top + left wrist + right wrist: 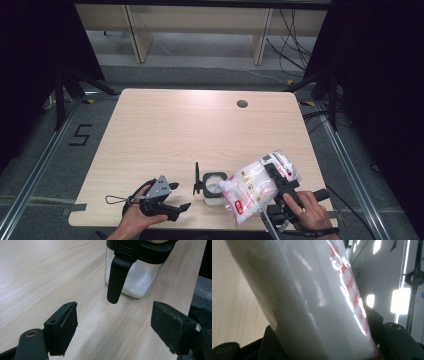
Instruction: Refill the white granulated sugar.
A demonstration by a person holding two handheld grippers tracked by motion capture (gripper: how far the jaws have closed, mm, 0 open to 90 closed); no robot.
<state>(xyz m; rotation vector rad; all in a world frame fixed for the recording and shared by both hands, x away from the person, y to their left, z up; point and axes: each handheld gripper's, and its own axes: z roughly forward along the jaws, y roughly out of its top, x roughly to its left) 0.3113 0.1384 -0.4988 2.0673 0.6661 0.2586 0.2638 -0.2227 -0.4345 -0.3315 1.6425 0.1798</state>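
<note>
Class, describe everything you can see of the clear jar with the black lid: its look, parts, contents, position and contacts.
The jar is a small clear container, glass or plastic, with a black collar and a hinged black lid flipped open, standing upright at its left. It holds white granules, filling it partway. It stands upright on the wooden table near the front edge. The tilted white bag has its lower corner at the jar's mouth. The left gripper lies nearby, apart from it.
</note>
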